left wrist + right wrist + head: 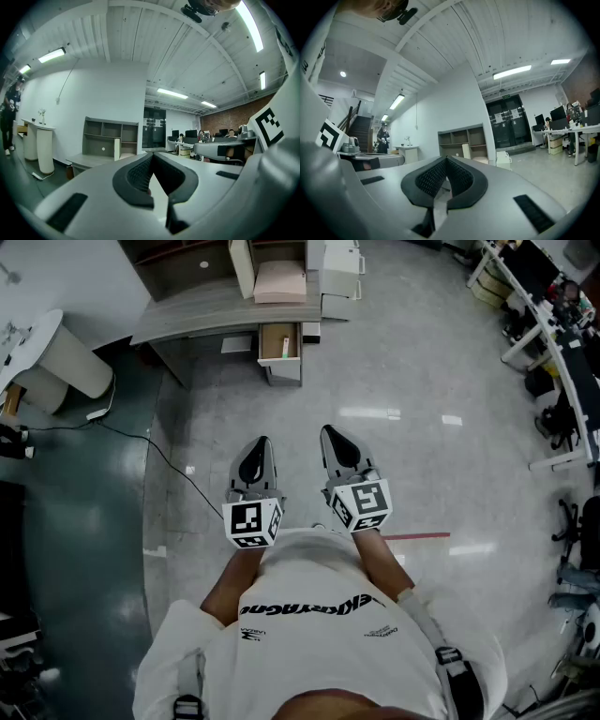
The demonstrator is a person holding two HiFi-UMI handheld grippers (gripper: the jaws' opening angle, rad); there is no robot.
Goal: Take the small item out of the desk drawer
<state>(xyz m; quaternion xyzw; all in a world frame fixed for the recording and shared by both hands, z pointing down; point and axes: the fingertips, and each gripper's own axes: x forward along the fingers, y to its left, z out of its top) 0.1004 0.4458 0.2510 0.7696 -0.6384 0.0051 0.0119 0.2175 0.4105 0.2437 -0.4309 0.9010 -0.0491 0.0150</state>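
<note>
The task has barely started; this is the approach. In the head view the desk (pixel 202 307) runs along the upper left to upper middle of the frame. Its drawer (pixel 279 351) sits just right of the desk's middle, already pulled open toward the person, with a pale, wood-coloured inside. The item should lie in there. A faint speck shows in the drawer, but it is too small to say what it is, or to tell its shape or colour.

Below, at mid-frame, the left gripper (pixel 259 442) points up toward the desk, well apart from it. In its own view the ribbed pads meet at the tips with nothing between them, so it is closed and empty. Just to its right, the right gripper (pixel 331 432) is likewise closed, pads together and nothing held.

Bare floor lies between both grippers and the drawer. My judgement is that the next move calls for walking up to the desk. One gripper then has to open and come down over the drawer, once the item can be seen well enough to line the jaws on it.
</note>
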